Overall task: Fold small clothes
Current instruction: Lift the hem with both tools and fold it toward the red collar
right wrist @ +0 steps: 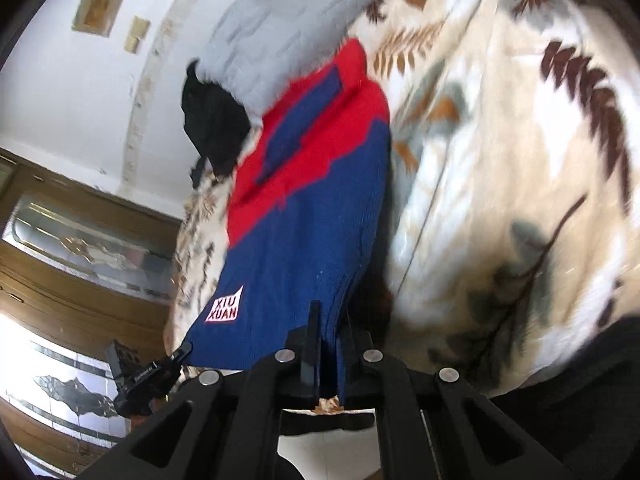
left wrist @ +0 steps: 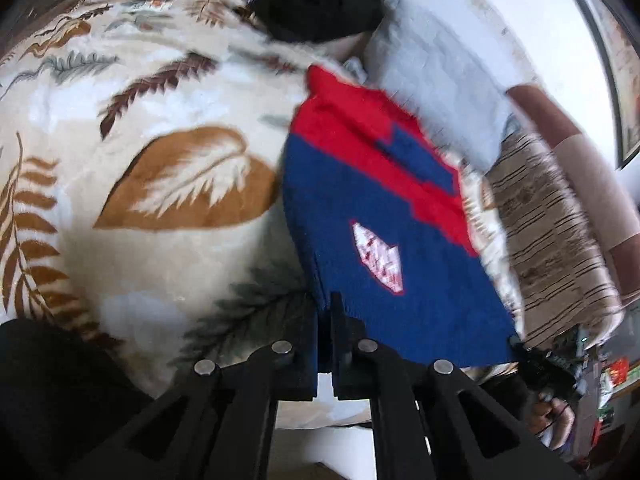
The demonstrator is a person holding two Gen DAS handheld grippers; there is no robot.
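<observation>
Sweater (left wrist: pixel 360 216): small knit, blue body, red upper part, white patch on the blue. Near hem lifted off the bed, far red end resting on the blanket (left wrist: pixel 132 152) toward the head of the bed, near a grey pillow (left wrist: pixel 432 92). Hem stretched between both grippers.

Left gripper (left wrist: pixel 325 320): pressed together on one hem corner, knit visibly caught between the pads. Right gripper (right wrist: pixel 329 344): pressed together on the opposite hem corner, blue fabric bunched in the jaws. Each gripper visible at the far corner in the other's view.

Handling, judged: light, soft, stretchy; no stiffness, so sags between the two hold points and drapes wherever unsupported. Knit grippy rather than slippery; thick enough at the ribbed hem for a secure pinch. Not fragile, but snagging of loops possible. Best hold: hem corners as now, or side seams for the next fold.

Surroundings: leaf-print blanket covers the bed; black garment (left wrist: pixel 320 4) at the head edge beyond the pillow. Motion blur across both views.
</observation>
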